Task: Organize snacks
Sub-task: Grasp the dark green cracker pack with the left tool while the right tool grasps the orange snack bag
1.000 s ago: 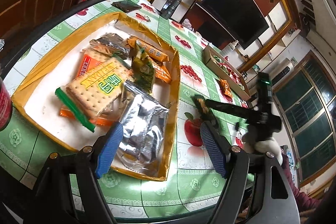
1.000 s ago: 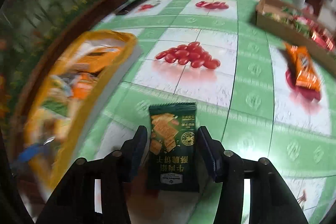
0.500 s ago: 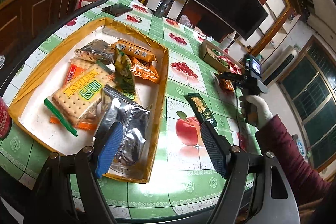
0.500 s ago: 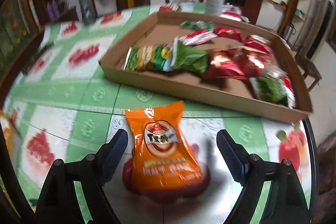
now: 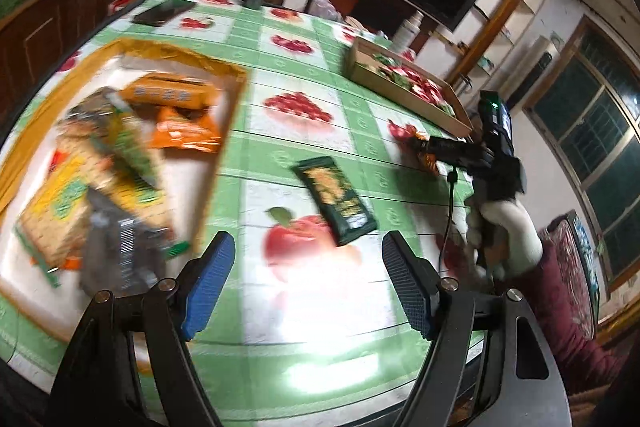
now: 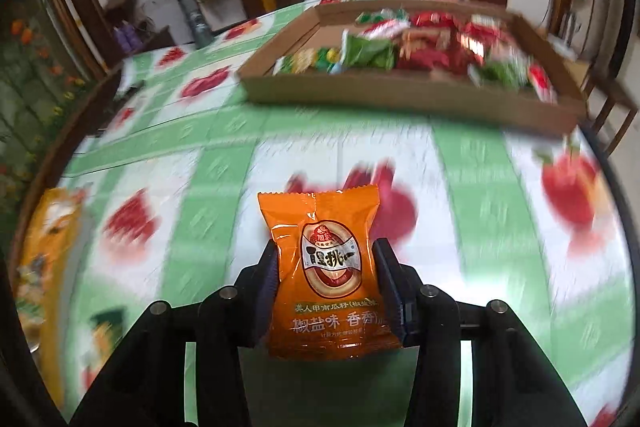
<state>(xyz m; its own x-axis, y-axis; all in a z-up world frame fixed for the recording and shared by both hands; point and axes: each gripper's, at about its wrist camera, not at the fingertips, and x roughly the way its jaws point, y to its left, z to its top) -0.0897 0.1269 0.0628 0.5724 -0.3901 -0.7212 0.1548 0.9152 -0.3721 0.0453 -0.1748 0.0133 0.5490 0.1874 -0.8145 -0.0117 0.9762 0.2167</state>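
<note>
Your right gripper [image 6: 326,283], tilted down, is closing on the orange packet [image 6: 326,267]; your left gripper [image 5: 306,283] gapes empty, green packet [image 5: 334,203] at twelve o'clock.

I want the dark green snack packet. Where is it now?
In the left wrist view, the dark green packet lies flat on the tablecloth, beside the printed apple, between the yellow tray and the right tongs.
</note>
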